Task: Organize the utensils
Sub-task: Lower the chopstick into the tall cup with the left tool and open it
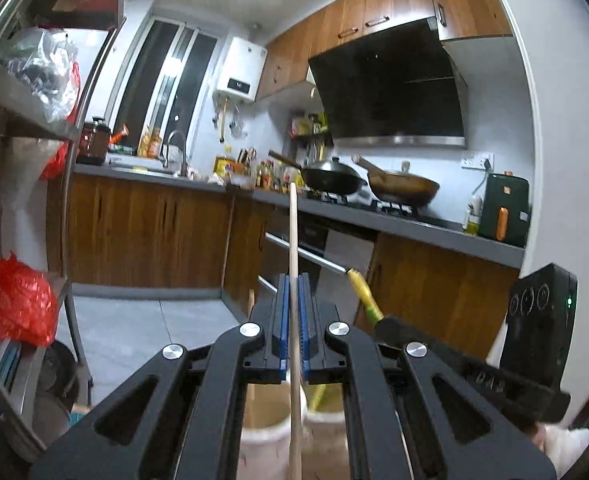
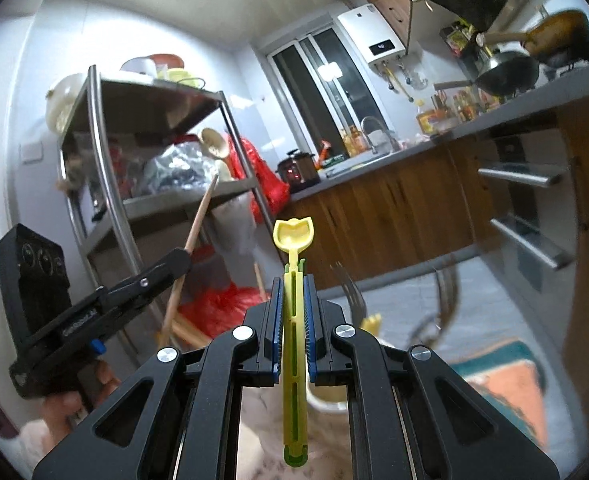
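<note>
Two grips, one tool each. My left gripper (image 1: 293,280) is clamped on a wooden stick (image 1: 293,232), pads pressed flat to it low in the middle of the frame; the stick runs straight up from them toward the counter (image 1: 198,182) and down past a white cup (image 1: 270,428) at the bottom. It looks stiff, light and smooth, so I judge it could slide or pivot if held at one point; the grip sits well along its length, which should steady it. My right gripper (image 2: 293,280) is closed on a yellow spoon (image 2: 293,240), its bowl poking out just above the pads at frame centre. Thin slotted plastic, very light, likely a bit springy; the flat handle is the place to hold. Forks (image 2: 352,292) blur just right of it. Both tools are in the air, in no holder.
</note>
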`<state>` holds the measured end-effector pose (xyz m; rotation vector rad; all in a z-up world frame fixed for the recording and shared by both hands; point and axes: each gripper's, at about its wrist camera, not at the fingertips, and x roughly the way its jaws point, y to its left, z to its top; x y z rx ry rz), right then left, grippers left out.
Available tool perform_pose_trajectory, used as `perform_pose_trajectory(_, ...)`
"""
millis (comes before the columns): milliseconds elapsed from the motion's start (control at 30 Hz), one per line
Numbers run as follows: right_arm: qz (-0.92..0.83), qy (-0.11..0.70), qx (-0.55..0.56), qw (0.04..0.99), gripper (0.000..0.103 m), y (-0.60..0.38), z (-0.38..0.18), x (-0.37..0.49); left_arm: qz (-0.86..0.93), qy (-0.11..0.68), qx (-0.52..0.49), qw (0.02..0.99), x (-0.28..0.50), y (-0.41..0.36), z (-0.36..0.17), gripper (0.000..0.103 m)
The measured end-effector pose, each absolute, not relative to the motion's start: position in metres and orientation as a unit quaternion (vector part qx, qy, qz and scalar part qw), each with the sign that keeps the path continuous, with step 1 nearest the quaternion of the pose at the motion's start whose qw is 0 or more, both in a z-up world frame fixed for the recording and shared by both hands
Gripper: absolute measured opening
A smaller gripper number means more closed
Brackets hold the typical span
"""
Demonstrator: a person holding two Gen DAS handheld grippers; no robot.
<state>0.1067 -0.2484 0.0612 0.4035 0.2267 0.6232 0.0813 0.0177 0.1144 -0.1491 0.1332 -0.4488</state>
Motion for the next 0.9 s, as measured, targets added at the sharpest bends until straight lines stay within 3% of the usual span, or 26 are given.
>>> perform_pose_trajectory(233,0.307,0.119,0.205,0.922,0.011,-0.231,0.053,0.140,-0.192,0.047,-0.079,0.977,0.116,0.008,0.113,0.004)
perform_pose_trajectory(400,0.281,0.097,0.148,0.943,0.011,-0.215,0.047,0.138,-0.166,0.026,-0.046,0.985,0.125,-0.005,0.103,0.004)
perform_pose_trajectory(900,0.248,0.112,0.077,0.959,0.011,-0.203,0.025,0.132,-0.160,0.007,-0.011,0.987,0.096,0.003,0.079,0.004)
